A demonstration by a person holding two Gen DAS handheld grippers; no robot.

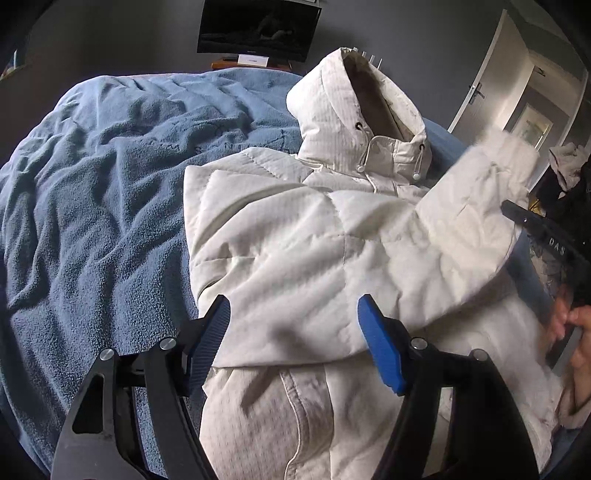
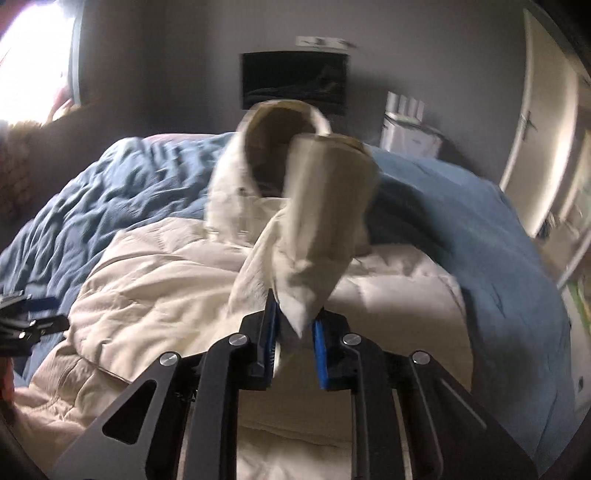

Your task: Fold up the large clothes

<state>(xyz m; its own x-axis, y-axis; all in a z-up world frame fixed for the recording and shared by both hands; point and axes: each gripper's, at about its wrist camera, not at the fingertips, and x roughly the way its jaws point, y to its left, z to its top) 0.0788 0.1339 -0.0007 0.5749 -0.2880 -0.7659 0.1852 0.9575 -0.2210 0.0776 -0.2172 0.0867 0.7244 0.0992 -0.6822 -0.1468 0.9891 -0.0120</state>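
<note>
A white padded hooded jacket [image 1: 295,236] lies front up on a blue blanket [image 1: 92,177], hood [image 1: 343,110] pointing to the far wall. My left gripper [image 1: 293,328] is open and empty, just above the jacket's folded left side. My right gripper [image 2: 293,328] is shut on the jacket's right sleeve [image 2: 325,206] near its cuff and holds it lifted over the jacket's body [image 2: 155,280]. The lifted sleeve also shows in the left wrist view [image 1: 476,206], with the right gripper's body beside it. The left gripper shows at the left edge of the right wrist view.
A dark TV [image 1: 258,29] hangs on the grey far wall above a small shelf. A white door [image 1: 491,74] stands at the right. Dark and light clothes [image 1: 565,173] are piled at the right edge. The blue blanket [image 2: 461,221] covers the whole bed.
</note>
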